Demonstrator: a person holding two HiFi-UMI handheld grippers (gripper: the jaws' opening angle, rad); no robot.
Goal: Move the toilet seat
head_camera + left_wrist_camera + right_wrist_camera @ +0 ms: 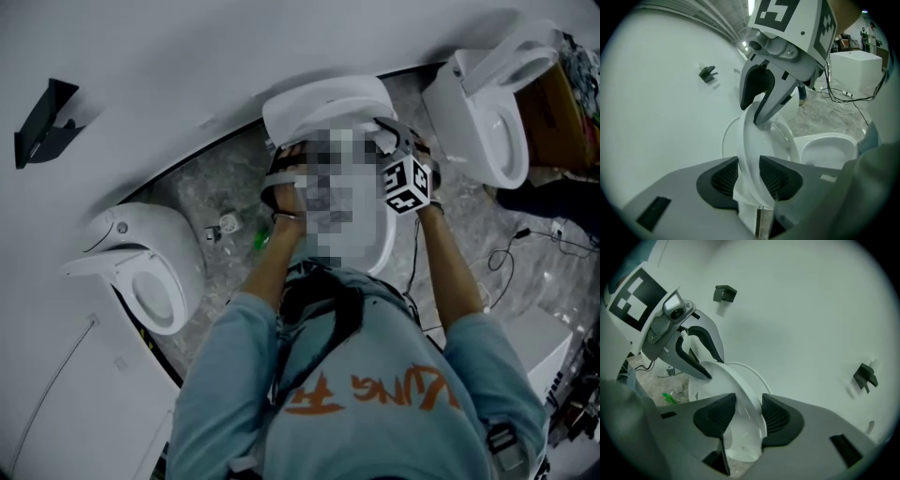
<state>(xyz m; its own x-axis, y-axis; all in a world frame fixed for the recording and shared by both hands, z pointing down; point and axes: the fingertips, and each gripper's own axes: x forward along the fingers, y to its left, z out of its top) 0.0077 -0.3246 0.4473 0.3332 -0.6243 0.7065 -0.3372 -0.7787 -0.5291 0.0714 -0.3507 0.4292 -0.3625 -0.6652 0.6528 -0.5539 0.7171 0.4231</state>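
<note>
The left gripper (749, 174) is clamping the toilet seat (748, 133) upright between its jaws. The right gripper (748, 414) is pinching that seat's rim between its own.

The head view is dim and bluish; the wall (187, 56) behind the seat (323, 103) looks grey, with no hard shadows. Both gripper views are fisheye, with black corners and lines bowing outward from the seat. A ceiling strip (751, 5) glares high above it. The bracket (724, 293) above the seat casts a faint shadow. The left claw (750, 176) and right claw (745, 414) look soft.
</note>
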